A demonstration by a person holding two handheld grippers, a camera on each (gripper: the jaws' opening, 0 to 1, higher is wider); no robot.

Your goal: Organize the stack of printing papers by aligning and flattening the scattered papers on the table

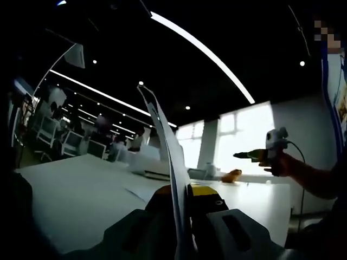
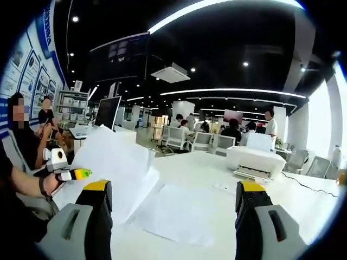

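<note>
My left gripper (image 1: 182, 199) is shut on a stack of white printing paper (image 1: 165, 141), which I see edge-on, rising up and to the left from between the jaws. In the right gripper view the same stack (image 2: 114, 162) stands tilted over the white table (image 2: 206, 170), pinched at its left edge by the left gripper (image 2: 77, 174). A loose sheet (image 2: 179, 214) lies flat on the table beside it. My right gripper (image 2: 172, 203) is open above that sheet with nothing between its jaws. In the left gripper view a hand holds the right gripper (image 1: 250, 156) in the air at the right.
A white printer (image 2: 255, 160) stands at the back of the table, and it is also in the left gripper view as the printer (image 1: 147, 164). An orange object (image 1: 232, 175) lies near the far edge. Seated people, chairs and monitors fill the office behind.
</note>
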